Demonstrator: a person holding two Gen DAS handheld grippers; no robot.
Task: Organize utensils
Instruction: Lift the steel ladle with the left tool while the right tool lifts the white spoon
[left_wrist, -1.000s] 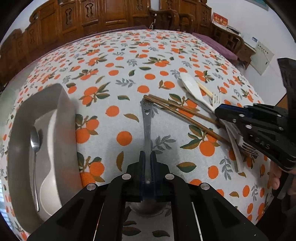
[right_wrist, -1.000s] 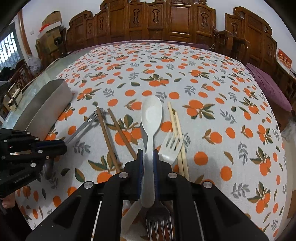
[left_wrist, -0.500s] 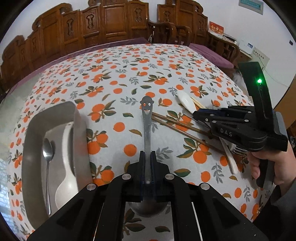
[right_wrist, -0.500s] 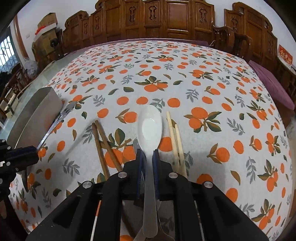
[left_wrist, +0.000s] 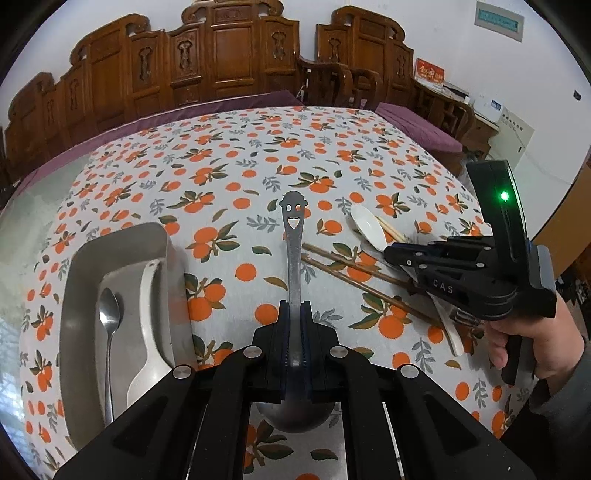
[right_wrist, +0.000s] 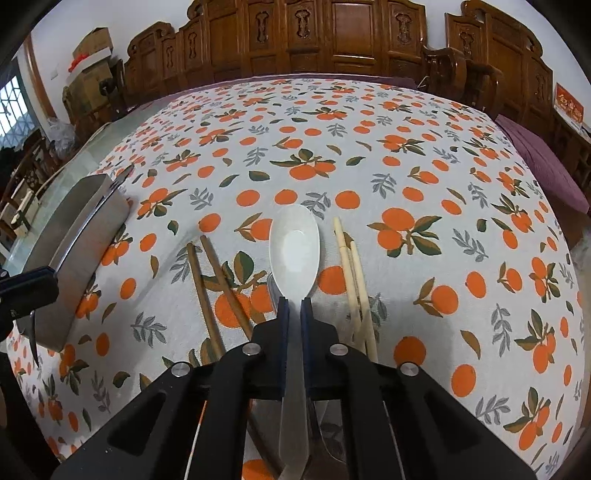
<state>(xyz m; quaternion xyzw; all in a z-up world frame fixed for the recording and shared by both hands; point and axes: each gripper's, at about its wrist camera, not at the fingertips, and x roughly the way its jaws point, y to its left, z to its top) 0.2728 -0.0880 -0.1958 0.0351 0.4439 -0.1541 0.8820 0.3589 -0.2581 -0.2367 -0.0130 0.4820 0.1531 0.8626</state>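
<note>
My left gripper (left_wrist: 294, 306) is shut on a steel spoon (left_wrist: 293, 240) with a smiley-face handle end, held above the tablecloth. My right gripper (right_wrist: 294, 304) is shut on a white spoon (right_wrist: 294, 251) by its handle, lifted above the table; it also shows in the left wrist view (left_wrist: 391, 254). A steel tray (left_wrist: 122, 251) at the left holds a small steel spoon (left_wrist: 109, 321) and a white spoon (left_wrist: 149, 325). Dark brown chopsticks (right_wrist: 207, 280) and pale chopsticks (right_wrist: 352, 280) lie on the cloth under the right gripper.
The table wears an orange-print cloth (right_wrist: 406, 177). A fork lies partly hidden beneath the right gripper (right_wrist: 332, 458). Carved wooden chairs (left_wrist: 229, 59) stand behind the table. The tray also shows at the left of the right wrist view (right_wrist: 85, 236).
Both grippers have risen higher above the table with their spoons. The white spoon has come up off the fork and chopsticks. The tray's inside now shows more fully.
</note>
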